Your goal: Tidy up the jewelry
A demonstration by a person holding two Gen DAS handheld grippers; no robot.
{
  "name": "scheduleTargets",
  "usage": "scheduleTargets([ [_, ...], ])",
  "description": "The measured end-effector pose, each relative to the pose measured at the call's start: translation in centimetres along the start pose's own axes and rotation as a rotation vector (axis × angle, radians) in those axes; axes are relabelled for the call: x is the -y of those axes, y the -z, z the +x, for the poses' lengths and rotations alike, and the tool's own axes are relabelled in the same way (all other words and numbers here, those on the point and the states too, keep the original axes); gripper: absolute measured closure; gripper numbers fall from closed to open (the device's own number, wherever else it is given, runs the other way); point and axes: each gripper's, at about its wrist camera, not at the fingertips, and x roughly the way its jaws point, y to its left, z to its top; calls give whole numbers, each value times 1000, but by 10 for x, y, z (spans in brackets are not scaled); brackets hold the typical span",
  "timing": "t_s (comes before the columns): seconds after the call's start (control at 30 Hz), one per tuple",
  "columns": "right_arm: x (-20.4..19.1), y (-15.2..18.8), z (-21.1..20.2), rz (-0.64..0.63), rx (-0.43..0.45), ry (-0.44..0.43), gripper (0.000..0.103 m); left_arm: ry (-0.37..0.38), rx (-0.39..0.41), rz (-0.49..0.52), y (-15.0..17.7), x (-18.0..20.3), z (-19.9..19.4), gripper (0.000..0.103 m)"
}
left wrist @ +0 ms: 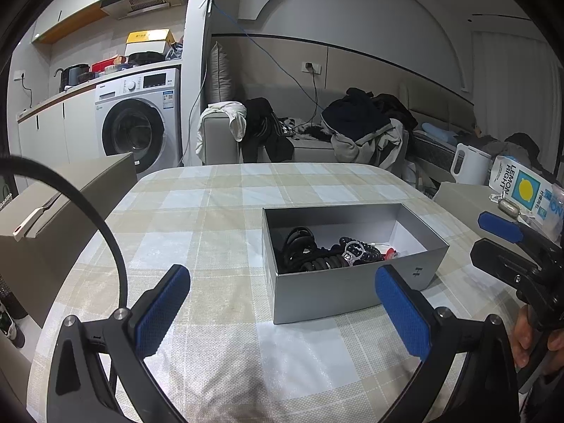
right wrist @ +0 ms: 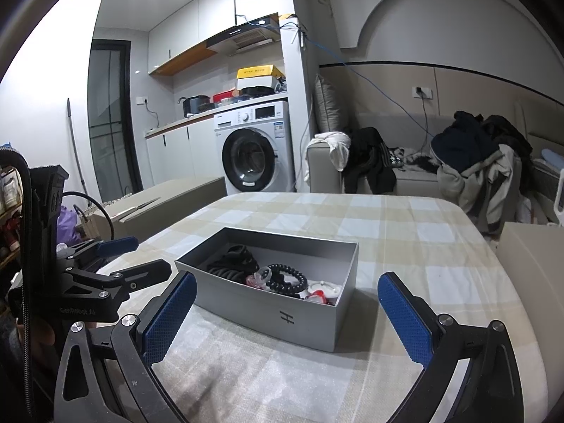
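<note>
A grey open box [left wrist: 338,299] stands on the checked tablecloth [left wrist: 211,211]; it also shows in the right wrist view [right wrist: 268,320]. Inside lie black coiled hair ties [left wrist: 306,250], a black bead bracelet [right wrist: 285,276], a clear ring piece [left wrist: 354,252] and small red and white pieces [right wrist: 322,294]. My left gripper [left wrist: 282,312] is open and empty, just before the box's near left corner. My right gripper [right wrist: 287,320] is open and empty, in front of the box's near side. Each gripper shows in the other's view, the right [left wrist: 500,243] and the left [right wrist: 134,257].
A cardboard box [left wrist: 63,204] stands left of the table. A white kettle [left wrist: 469,164] and a lemon packet [left wrist: 521,188] sit on a surface to the right. A washing machine [left wrist: 141,120] and a sofa with clothes [left wrist: 352,127] lie beyond the table.
</note>
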Motion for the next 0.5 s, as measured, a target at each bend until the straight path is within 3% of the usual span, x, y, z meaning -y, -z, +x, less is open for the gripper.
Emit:
scheduleTargets([
  [0.5,0,0,1,3,-3,-6,0,-6,-4,-5,-1,-1,-1,1],
])
